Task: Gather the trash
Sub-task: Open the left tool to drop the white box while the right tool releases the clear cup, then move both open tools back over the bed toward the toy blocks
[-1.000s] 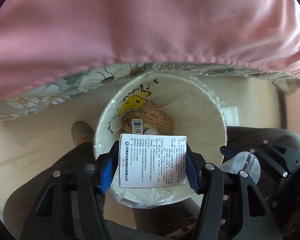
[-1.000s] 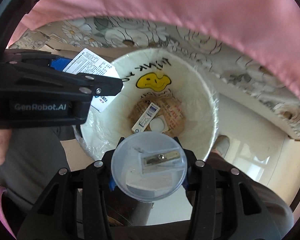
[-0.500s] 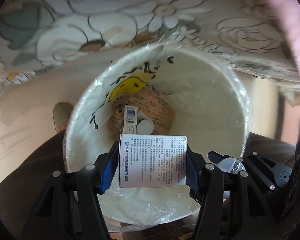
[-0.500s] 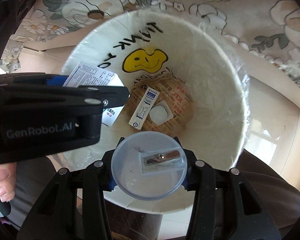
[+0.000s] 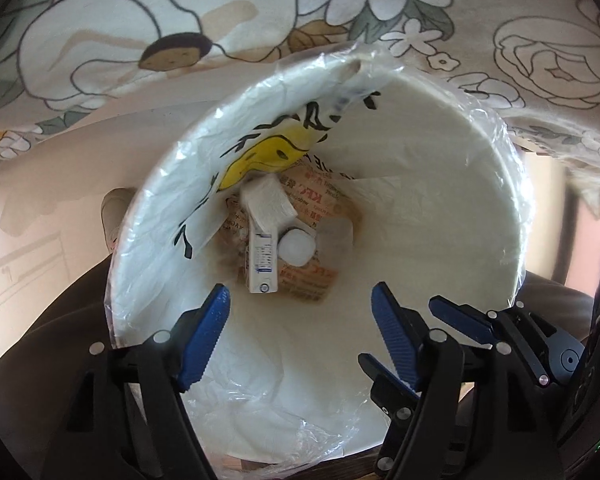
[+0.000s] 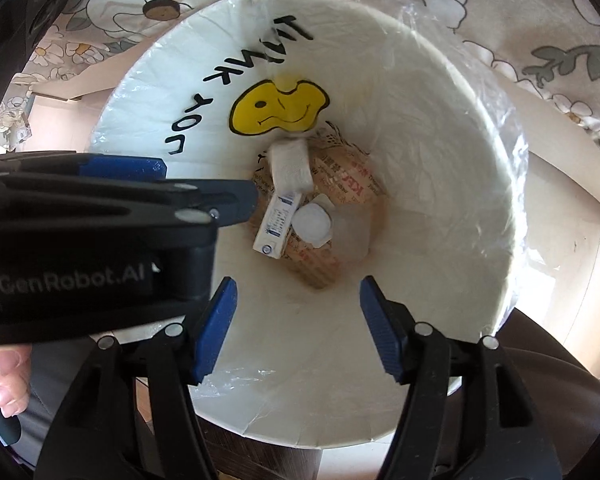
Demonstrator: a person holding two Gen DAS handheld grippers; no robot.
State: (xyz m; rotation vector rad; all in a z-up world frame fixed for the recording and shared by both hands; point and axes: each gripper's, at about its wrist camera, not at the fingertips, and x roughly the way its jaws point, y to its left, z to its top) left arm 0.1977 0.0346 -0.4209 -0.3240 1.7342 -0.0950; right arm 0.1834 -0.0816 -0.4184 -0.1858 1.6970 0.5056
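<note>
A white trash bin (image 5: 452, 168) lined with a clear bag, printed with a yellow smiley (image 6: 278, 108), fills both views. At its bottom lie a white printed box (image 5: 263, 200), a slim carton (image 5: 262, 260), a round clear lid (image 5: 298, 246) and a brown KFC paper bag (image 5: 320, 200). The same pile shows in the right wrist view: box (image 6: 290, 164), carton (image 6: 278, 224), lid (image 6: 312, 224). My left gripper (image 5: 300, 324) is open and empty over the bin mouth. My right gripper (image 6: 298, 320) is open and empty beside it, and shows in the left wrist view (image 5: 404, 340).
A floral cloth (image 5: 140, 32) hangs behind the bin. Pale floor (image 5: 28, 240) lies left of the bin. The left gripper's body (image 6: 92, 240) crosses the left of the right wrist view, with a thumb (image 6: 4, 380) below it.
Both grippers dropped closer to the bin mouth and opened. The printed box left my left gripper and the round lid with its metal piece left my right one; both now lie in the bin.
</note>
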